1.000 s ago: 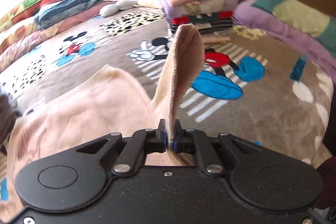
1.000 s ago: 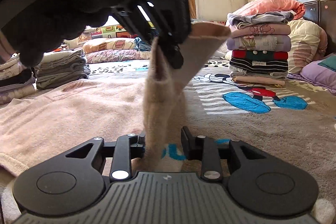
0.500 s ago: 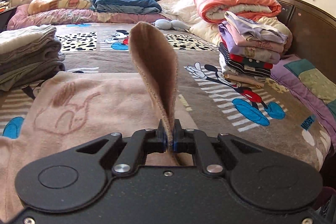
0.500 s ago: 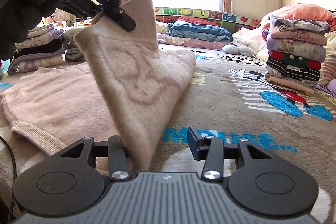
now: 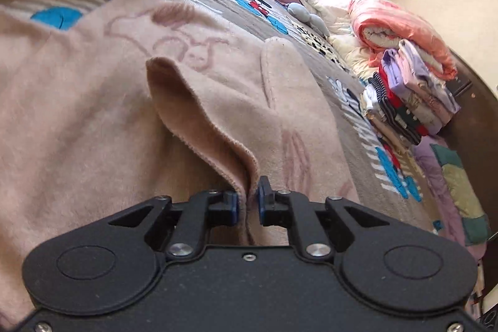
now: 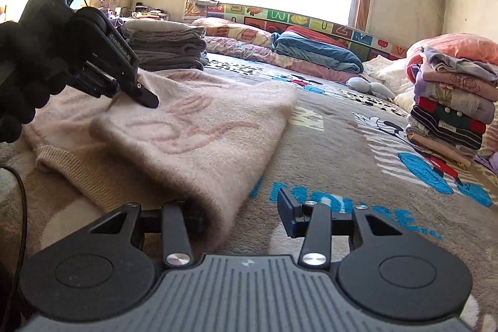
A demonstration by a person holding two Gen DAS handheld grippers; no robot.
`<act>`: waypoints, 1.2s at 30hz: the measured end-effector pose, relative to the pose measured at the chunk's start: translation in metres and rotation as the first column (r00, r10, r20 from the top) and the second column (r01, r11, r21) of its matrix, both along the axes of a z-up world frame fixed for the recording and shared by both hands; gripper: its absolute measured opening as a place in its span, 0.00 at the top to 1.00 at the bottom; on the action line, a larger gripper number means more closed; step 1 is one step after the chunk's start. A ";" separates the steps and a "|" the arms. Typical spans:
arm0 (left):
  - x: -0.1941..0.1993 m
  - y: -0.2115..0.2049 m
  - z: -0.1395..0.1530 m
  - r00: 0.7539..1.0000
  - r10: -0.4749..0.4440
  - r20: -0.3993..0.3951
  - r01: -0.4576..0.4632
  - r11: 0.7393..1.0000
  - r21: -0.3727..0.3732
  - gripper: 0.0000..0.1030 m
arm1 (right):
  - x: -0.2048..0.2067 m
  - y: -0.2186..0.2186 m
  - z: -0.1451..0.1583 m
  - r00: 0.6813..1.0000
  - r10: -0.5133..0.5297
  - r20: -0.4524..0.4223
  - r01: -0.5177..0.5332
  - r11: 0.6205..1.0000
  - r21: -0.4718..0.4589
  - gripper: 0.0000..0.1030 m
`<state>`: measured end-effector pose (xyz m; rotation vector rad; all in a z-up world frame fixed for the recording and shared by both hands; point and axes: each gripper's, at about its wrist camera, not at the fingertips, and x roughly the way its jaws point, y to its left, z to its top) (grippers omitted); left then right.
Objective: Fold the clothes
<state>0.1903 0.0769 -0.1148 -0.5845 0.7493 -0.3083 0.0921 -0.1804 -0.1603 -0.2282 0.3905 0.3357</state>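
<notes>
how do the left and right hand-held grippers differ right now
The left hand-held gripper is shut on an edge of the pink sweater, while the right hand-held gripper is open, holding nothing. The left one is raised over the sweater; the right one sits low at the folded sweater's near corner, with cloth against its left finger only. Both are black.

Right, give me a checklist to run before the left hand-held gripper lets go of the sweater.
1. Left hand-held gripper shut on the pink sweater edge: ok.
2. Right hand-held gripper open, not pinching fabric: ok.
3. Folded flap lies over the sweater body: ok.
4. Flap edge squared with the ribbed hem: cannot tell.
5. Flap free of wrinkles: not ok, a ridge stands up by the left fingers.
6. Stack of folded clothes clear of the fold: ok.
</notes>
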 end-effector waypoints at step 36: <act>0.021 0.010 0.022 0.984 -0.026 0.178 0.020 0.999 0.036 0.97 | -0.037 0.047 -0.003 0.978 0.155 0.143 -0.098 0.935 -0.340 0.74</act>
